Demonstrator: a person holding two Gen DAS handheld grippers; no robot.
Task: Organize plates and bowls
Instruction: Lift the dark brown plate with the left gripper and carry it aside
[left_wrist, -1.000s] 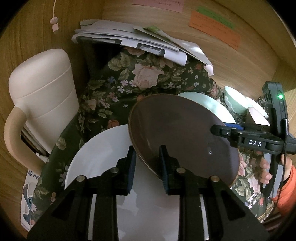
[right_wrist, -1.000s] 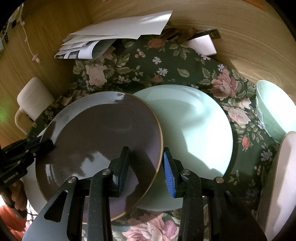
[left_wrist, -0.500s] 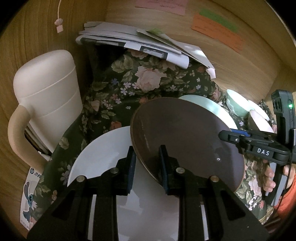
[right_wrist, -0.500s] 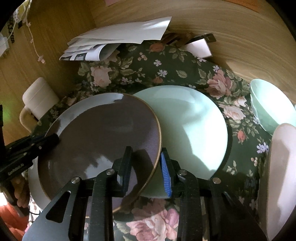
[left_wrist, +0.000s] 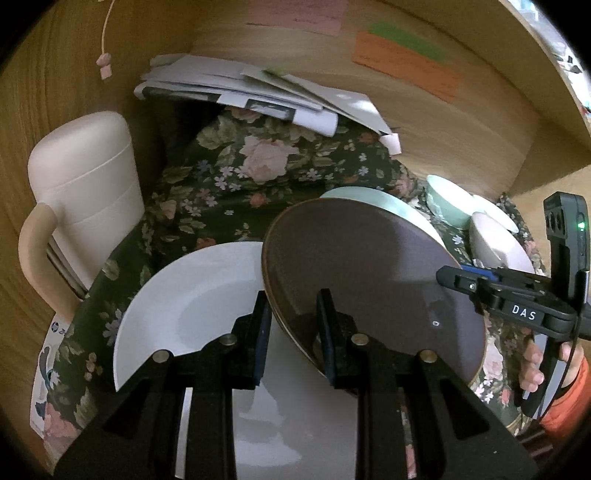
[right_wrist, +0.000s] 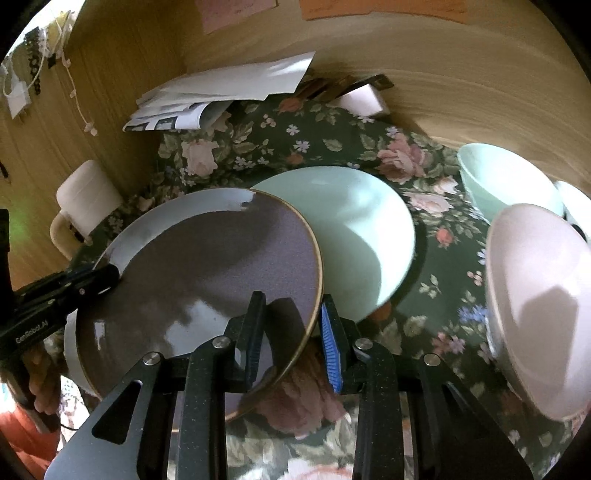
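Note:
A dark brown plate (left_wrist: 369, 273) with a gold rim is held tilted above the floral cloth. My left gripper (left_wrist: 291, 321) is shut on its left rim. My right gripper (right_wrist: 293, 325) is shut on its right rim; the plate also shows in the right wrist view (right_wrist: 207, 280). A white plate (left_wrist: 192, 306) lies under the left side of the brown plate. A pale green plate (right_wrist: 354, 236) lies beside it on the right. A green bowl (right_wrist: 506, 181) and a pink bowl (right_wrist: 543, 302) stand at the right.
A cream jug (left_wrist: 81, 195) with a handle stands at the left against the wooden wall. A stack of papers (left_wrist: 251, 96) lies at the back. Another white bowl (right_wrist: 576, 203) sits behind the pink one. Wooden walls close in the back and left.
Both grippers have lifted the brown plate higher off the cloth and shifted it a little left over the white plate. The right gripper's fingers closed in on the rim.

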